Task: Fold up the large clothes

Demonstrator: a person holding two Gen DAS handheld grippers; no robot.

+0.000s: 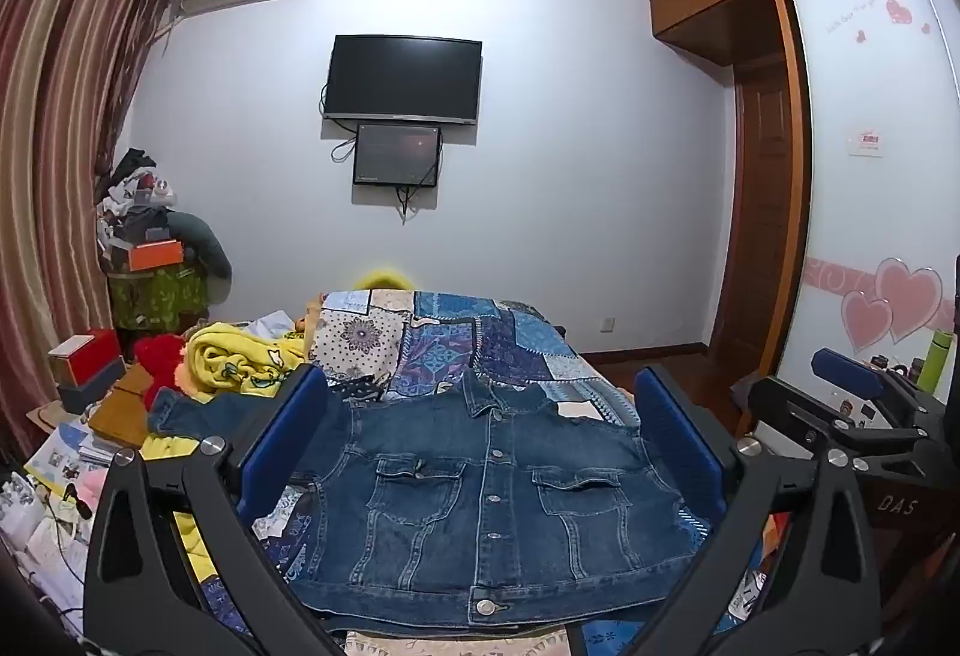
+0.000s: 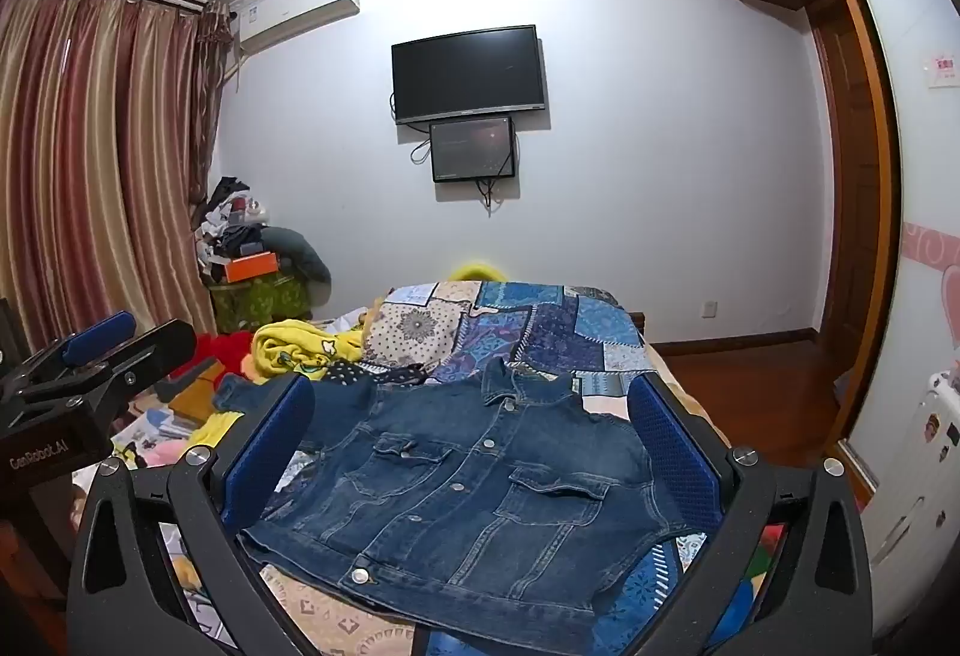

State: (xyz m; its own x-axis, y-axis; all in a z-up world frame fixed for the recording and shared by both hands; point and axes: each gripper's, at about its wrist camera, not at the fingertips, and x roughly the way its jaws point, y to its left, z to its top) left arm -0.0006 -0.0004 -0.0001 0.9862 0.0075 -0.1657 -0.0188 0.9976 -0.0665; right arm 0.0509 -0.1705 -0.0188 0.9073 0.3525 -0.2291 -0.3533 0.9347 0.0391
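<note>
1. We see the bed (image 1: 456, 338) filling the lower centre of both frames, covered with a blue patchwork quilt.
2. The denim jacket (image 1: 480, 488) lies front-up and buttoned on the bed, in the lower centre of each frame. Its collar points toward the far wall and its hem toward us, so its long axis runs straight away from both tongs.
3. One sleeve (image 1: 198, 407) stretches out toward the left of the frame, over the yellow blanket (image 1: 240, 362); the other sleeve we cannot make out.
4. Our left tongs (image 1: 480, 452) hang spread wide above the jacket, holding nothing, the blue pads framing both of its sides.
5. Our right tongs (image 2: 474, 452) are likewise spread and empty, with the jacket lying slightly toward the lower left between them.
6. We judge the left tongs nearer the outstretched sleeve, so folding it inward falls to them, while the right tongs suit the right-hand edge.
</note>
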